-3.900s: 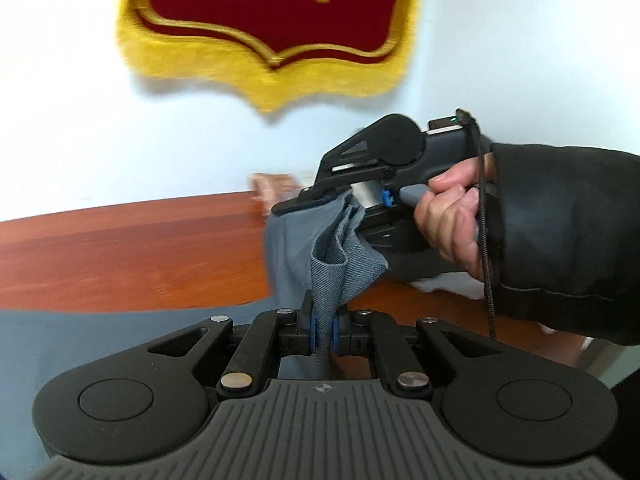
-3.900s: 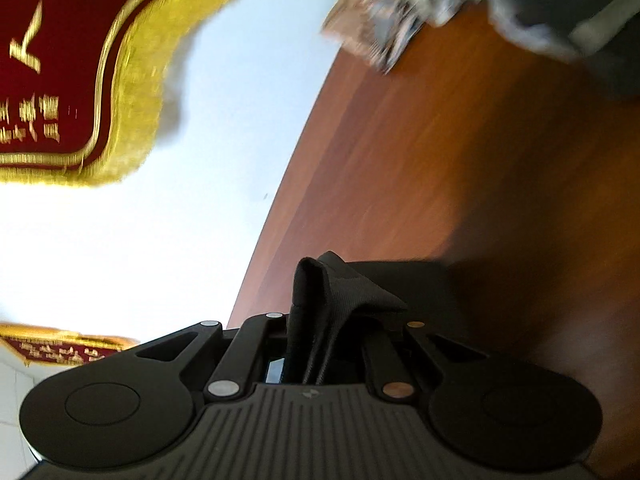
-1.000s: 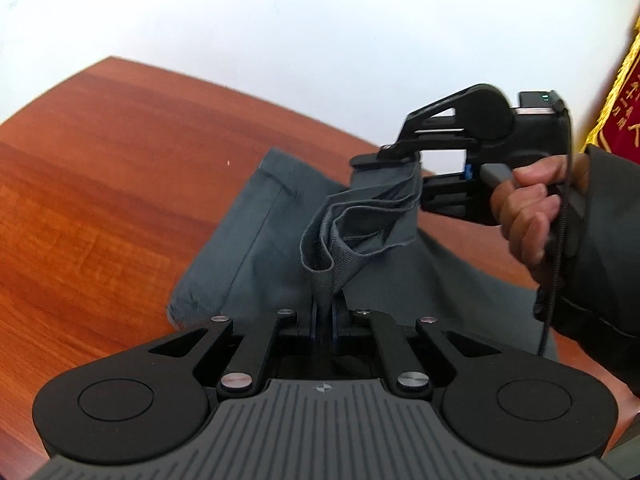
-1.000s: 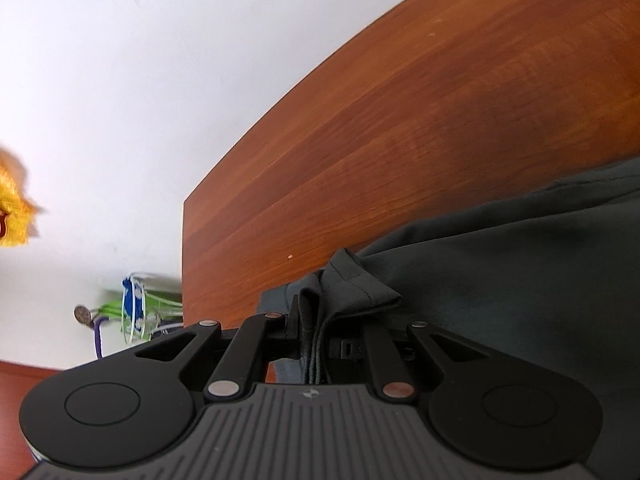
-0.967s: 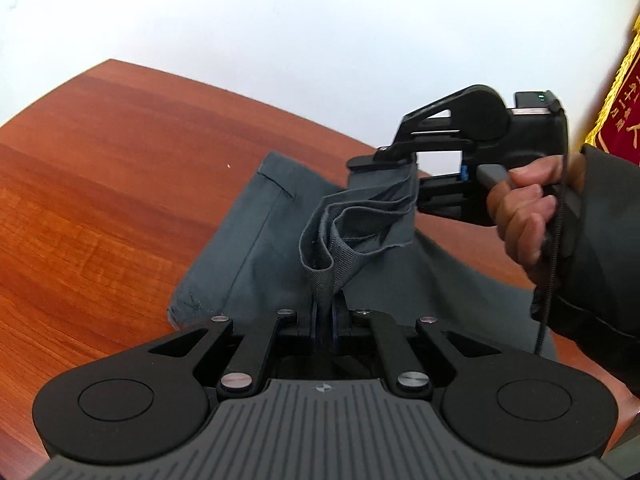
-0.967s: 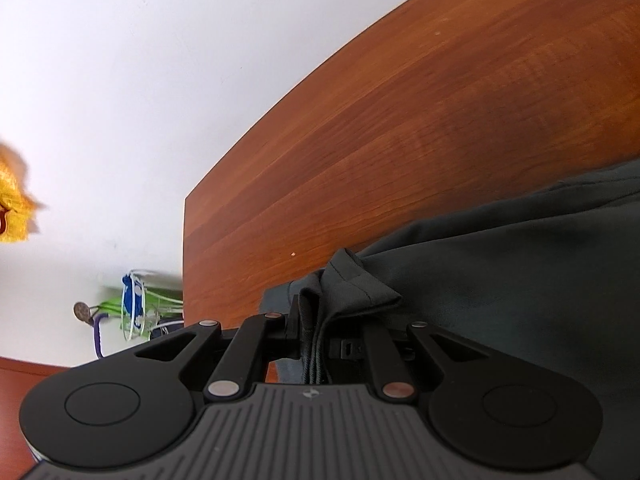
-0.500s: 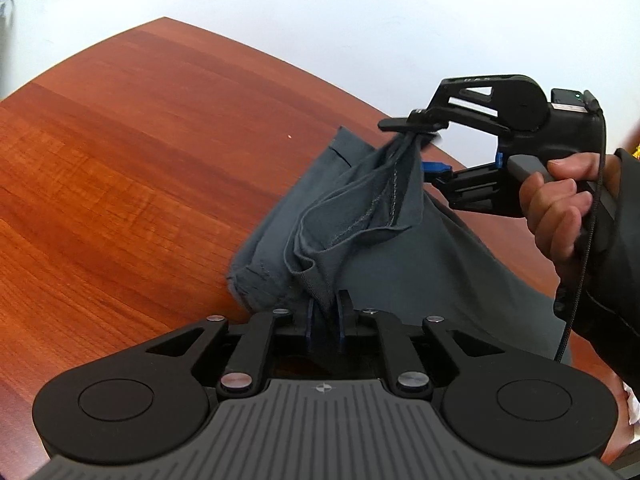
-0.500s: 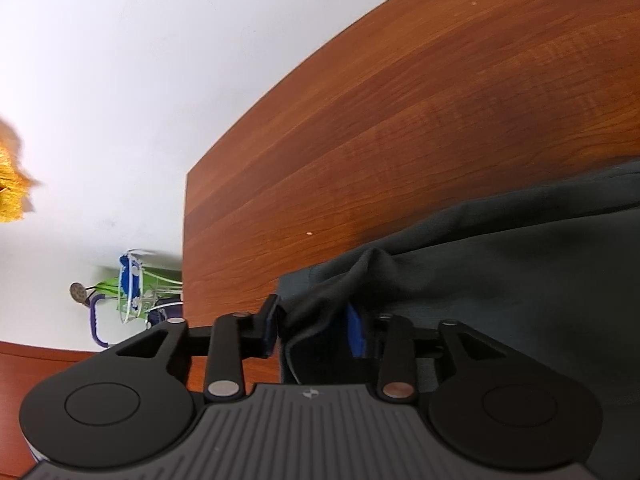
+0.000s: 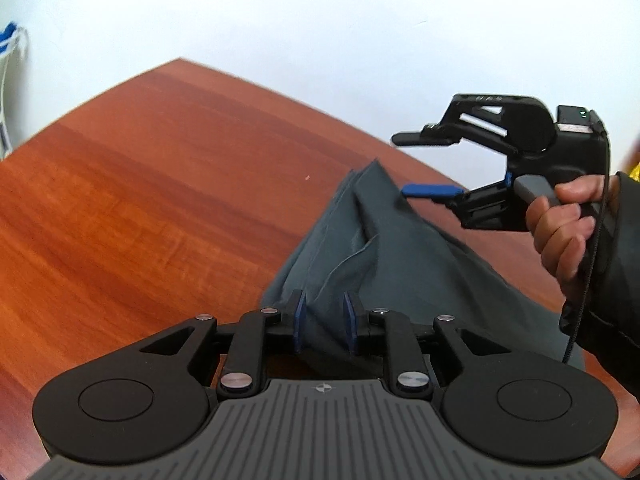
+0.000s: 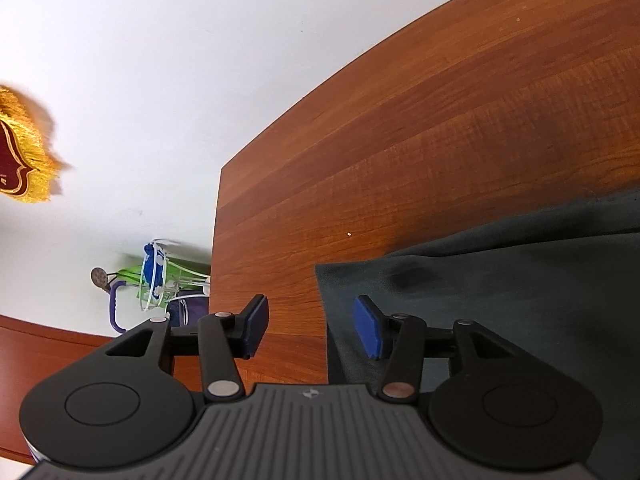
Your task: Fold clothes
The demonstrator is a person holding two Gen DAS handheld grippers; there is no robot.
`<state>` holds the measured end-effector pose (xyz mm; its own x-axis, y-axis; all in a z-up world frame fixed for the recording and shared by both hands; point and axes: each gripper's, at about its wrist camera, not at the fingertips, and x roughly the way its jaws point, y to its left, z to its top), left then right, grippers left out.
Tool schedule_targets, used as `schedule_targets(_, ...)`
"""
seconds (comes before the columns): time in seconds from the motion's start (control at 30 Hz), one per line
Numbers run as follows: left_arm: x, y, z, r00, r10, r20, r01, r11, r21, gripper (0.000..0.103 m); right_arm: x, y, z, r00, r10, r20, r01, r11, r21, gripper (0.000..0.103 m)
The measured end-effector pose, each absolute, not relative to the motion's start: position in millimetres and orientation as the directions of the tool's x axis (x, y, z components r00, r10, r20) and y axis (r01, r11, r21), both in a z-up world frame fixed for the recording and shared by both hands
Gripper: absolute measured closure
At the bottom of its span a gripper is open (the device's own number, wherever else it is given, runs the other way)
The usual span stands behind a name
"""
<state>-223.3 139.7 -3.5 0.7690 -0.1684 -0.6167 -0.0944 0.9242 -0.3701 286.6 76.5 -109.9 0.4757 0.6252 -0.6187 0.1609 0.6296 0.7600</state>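
Left gripper (image 9: 323, 322) is sitting with jaws partly apart, a ridge of the gray garment (image 9: 384, 256) running up between the blue pads; cloth is lying slack in the gap, not pinched. Right gripper (image 9: 426, 166) is showing in the left wrist view with jaws spread wide, holding nothing, hovering just above the far peak of the garment; whether the lower blue pad is touching cloth, can't tell. A bare right hand (image 9: 560, 220) is wrapping its handle, dark sleeve behind. In the right wrist view the right gripper (image 10: 312, 326) is gaping wide over the garment (image 10: 500, 292) edge: one pad over bare wood, the other over cloth, the garment corner lying flat between them. Garment is resting on the reddish wooden counter (image 9: 140, 200), bunched into a raised fold in the left view. Bare wood is stretching wide to the left of the garment and toward the counter's far edge by the white wall. Count: two grippers, one garment, one counter. Beyond the counter edge a red pennant (image 10: 18, 152) with gold fringe is hanging on the wall, and a green and purple rack (image 10: 160, 288) is standing near it.
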Motion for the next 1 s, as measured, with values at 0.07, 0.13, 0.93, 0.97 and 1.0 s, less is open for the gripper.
schedule_targets(0.07,-221,135,-3,0.77,-0.181,-0.612,-0.068,0.93,-0.361,0.078,285,73,-108,0.474,0.624,-0.621,0.154,0.635,0.757,0.047)
schedule_targets(0.13,-218,131,-3,0.767,-0.194,-0.611,-0.046,0.934,-0.355,0.077,284,68,-107,0.474,0.623,-0.623,0.152,0.639,0.754,0.046)
schedule_targets(0.93,-144,103,-16,0.667,-0.31,-0.678,0.08,0.934,-0.348,0.069,215,-5,-108,0.482,0.6,-0.639,0.15,0.662,0.735,0.037)
schedule_targets(0.97,-141,103,-19,0.657,-0.268,-0.705,0.047,0.948,-0.316,0.069,212,-7,-110,0.482,0.597,-0.641,0.153,0.663,0.733,0.037)
schedule_targets(1.0,-137,104,-22,0.649,-0.237,-0.723,0.023,0.956,-0.293,0.069,206,-11,-113,0.481,0.594,-0.645,0.162,0.663,0.731,0.037)
